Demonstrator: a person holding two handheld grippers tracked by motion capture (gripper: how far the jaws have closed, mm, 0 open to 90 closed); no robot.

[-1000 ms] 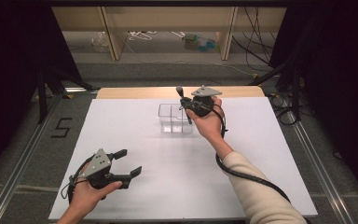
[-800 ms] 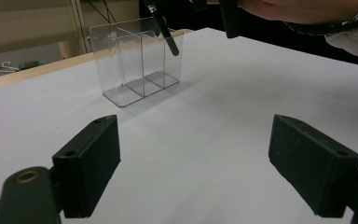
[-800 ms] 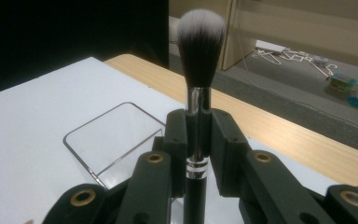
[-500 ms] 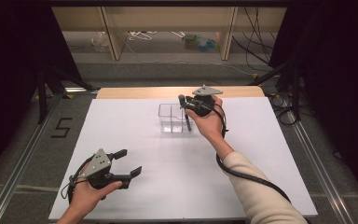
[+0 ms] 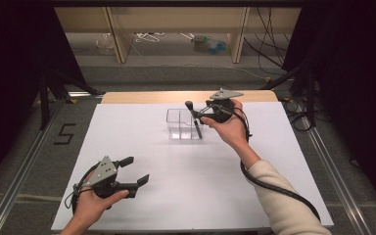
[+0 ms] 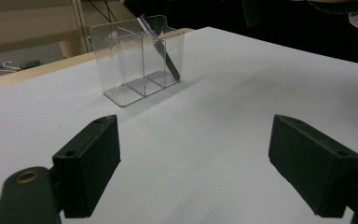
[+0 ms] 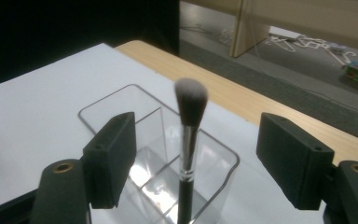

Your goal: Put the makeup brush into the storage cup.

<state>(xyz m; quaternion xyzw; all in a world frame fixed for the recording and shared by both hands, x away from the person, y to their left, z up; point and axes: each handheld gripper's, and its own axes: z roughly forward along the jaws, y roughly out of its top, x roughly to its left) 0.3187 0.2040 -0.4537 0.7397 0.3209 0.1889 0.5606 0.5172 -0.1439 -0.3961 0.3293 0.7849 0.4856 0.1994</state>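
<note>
Standing bristles-up in a clear organiser (image 5: 182,125), a makeup brush (image 5: 194,119) leans in the end compartment nearest the right tool (image 5: 201,113), which we have just seen opening: a second ago it was pinched on the handle above the box, and now its black jaws stand spread to either side of the shaft with clear gaps, touching nothing. In the right gripper view the brush (image 7: 188,140) rises between them, grey head uppermost, its handle going down into the organiser (image 7: 135,116). We judge the drop made and the brush delivered; what remains is for that hand to draw back without knocking the handle. Whether the handle's foot rests on the floor of the box we cannot quite tell through the plastic. Near the front edge of the white surface (image 5: 127,132), well apart from the box, the left tool (image 5: 134,171) is held low, jaws spread and empty. Its own view looks across the sheet to the organiser (image 6: 121,60).
</note>
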